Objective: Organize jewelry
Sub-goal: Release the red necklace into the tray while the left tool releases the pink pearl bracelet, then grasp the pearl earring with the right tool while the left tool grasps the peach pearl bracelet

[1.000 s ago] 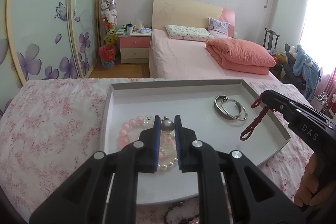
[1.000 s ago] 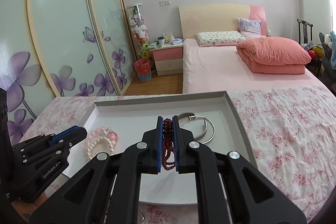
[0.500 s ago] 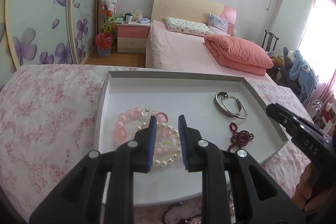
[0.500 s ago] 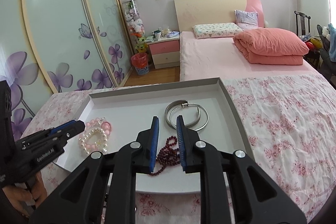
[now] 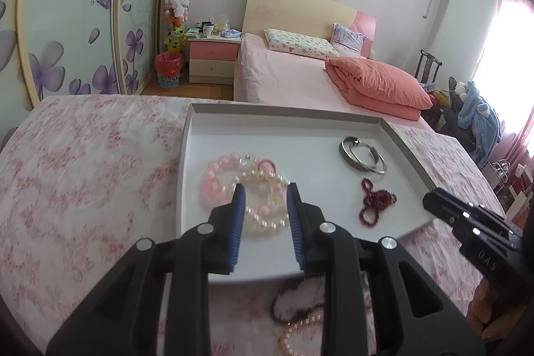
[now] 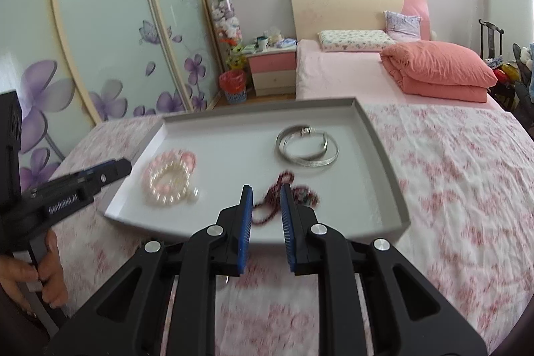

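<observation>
Nearest, left gripper jaws just opened, spread, gripping nothing, poised over pearl and pink bead bracelets at tray's 9 o'clock. Right gripper likewise parted, empty; dark red bead strand released at 5 o'clock. Farther, silver bangles at 2 o'clock.

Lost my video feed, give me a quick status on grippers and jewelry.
Left gripper just opened, empty. Right gripper open, empty. Pearl and pink bracelets, silver bangles, dark red beads lie in tray. Nothing blocking.
</observation>
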`<state>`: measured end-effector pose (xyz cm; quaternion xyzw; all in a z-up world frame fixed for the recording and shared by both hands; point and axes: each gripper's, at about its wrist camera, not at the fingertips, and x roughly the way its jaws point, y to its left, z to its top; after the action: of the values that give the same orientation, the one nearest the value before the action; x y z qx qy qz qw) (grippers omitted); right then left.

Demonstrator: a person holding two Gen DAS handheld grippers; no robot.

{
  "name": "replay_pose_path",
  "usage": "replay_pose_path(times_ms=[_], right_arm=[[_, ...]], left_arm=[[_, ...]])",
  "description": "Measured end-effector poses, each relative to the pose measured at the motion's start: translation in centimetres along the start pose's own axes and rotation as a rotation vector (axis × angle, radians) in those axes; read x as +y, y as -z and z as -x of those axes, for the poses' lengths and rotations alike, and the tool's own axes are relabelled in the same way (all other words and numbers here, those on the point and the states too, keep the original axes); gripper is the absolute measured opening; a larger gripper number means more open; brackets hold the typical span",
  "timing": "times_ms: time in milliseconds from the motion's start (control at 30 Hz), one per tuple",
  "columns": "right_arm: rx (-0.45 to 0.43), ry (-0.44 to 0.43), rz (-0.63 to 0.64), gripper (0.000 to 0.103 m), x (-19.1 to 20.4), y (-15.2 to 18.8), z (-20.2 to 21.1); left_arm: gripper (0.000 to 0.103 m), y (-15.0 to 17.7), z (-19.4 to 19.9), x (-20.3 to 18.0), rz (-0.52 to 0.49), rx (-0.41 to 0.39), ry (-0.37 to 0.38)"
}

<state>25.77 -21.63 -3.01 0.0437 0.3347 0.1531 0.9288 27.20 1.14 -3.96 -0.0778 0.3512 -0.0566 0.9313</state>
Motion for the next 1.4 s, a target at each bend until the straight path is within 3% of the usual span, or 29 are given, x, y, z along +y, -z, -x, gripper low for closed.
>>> replay_pose_path(times_ms=[367, 667, 1133, 1400], right_arm=[[0.148, -0.085, 0.045, 0.018, 2.6, 4.8, 0.5], [0.204, -0.105, 0.089, 0.018, 5.0, 6.1, -0.4], [0.224, -0.022, 0.106, 0.014, 4.5, 6.7, -0.6], [0.205, 0.126, 0.052, 0.014, 0.7, 6.3, -0.1]], left_arm=[[0.028, 2.5, 1.6, 0.9, -0.003, 0.016, -0.019], [0.028, 2.8, 2.2, 1.5, 0.009, 0.012, -0.033], [0.028, 3.2, 2.2, 1.1, -0.002, 0.023, -0.032], [0.030, 4.1, 2.8, 0.7, -0.019, 0.048, -0.006]])
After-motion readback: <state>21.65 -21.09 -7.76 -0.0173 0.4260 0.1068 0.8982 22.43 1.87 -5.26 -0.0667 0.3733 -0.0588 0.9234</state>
